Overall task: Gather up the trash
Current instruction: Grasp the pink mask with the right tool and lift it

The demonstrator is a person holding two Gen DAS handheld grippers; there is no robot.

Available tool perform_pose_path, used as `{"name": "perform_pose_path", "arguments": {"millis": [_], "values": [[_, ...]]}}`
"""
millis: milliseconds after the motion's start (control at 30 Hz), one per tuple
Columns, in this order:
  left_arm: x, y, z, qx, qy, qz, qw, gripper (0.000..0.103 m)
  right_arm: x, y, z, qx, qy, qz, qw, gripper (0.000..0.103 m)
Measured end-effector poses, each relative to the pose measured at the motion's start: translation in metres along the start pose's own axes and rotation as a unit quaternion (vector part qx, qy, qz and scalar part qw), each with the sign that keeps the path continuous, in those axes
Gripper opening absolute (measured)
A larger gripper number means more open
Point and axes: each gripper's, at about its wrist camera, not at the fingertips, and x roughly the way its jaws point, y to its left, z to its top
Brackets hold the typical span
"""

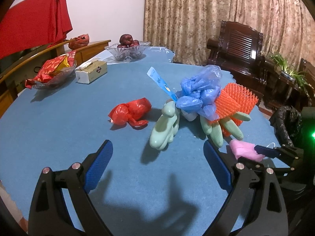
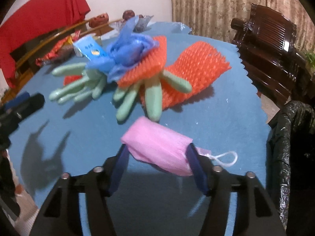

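On the far left of the blue surface (image 1: 59, 122) stands a glass dish with red and yellow snack wrappers (image 1: 51, 69), and just beside it a tissue box (image 1: 91, 71). Behind them is a glass bowl of dark red fruit (image 1: 127, 49).

More to the middle lies a crumpled red plastic bag (image 1: 131, 114), alone, near the pile but apart from it. The left gripper (image 1: 157, 169) hangs over the bare surface in front of this bag; its fingers (image 1: 98, 165) are spread wide and hold nothing.

Next comes the trash pile. Two pale green rubber gloves (image 1: 164, 129) lie with their fingers toward the cameras. On top of them sits a bunched blue plastic bag (image 1: 198, 94), and a light blue printed wrapper (image 1: 159, 82) sticks up on its left side. An orange foam net (image 2: 196, 68) is under and behind the blue bag, and it touches the right glove.

To the right, near the edge of the surface, the right gripper (image 2: 157, 163) is clenched on a pink net sponge (image 2: 157, 147). The sponge is pressed between both fingers (image 2: 197, 169) and appears lifted a little over the surface. Its white string loop (image 2: 226, 158) hangs out at the right.

At the far right, beside the surface, stands a bin lined with a black trash bag (image 2: 291, 137). Behind it is a dark wooden chair (image 2: 267, 39).
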Motion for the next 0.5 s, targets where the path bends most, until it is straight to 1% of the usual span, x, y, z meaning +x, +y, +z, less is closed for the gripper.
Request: {"name": "perform_pose_path", "arguments": {"millis": [33, 67, 133, 200, 267, 500], "values": [[0.000, 0.000, 0.000, 0.001, 0.000, -0.001, 1.0000, 0.091, -0.001, -0.002, 0.000, 0.002, -0.001, 0.002, 1.000, 0.041], [0.001, -0.001, 0.001, 0.001, 0.000, -0.002, 1.0000, 0.091, -0.001, -0.004, 0.000, 0.006, -0.001, 0.007, 1.000, 0.038], [0.002, -0.003, 0.002, 0.002, 0.000, -0.003, 1.0000, 0.091, -0.004, -0.008, 0.001, 0.009, -0.003, 0.016, 1.000, 0.024], [0.002, -0.006, 0.003, 0.002, 0.000, -0.005, 1.0000, 0.091, -0.009, -0.009, 0.002, 0.010, -0.009, 0.019, 1.000, 0.020], [0.002, -0.010, 0.005, 0.003, -0.002, -0.009, 0.9999, 0.090, -0.018, -0.012, 0.005, 0.014, -0.021, 0.025, 0.999, 0.018], [-0.001, -0.028, 0.019, 0.017, -0.018, -0.031, 0.9992, 0.090, -0.057, -0.024, 0.025, 0.023, -0.055, 0.041, 0.997, 0.018]]}}
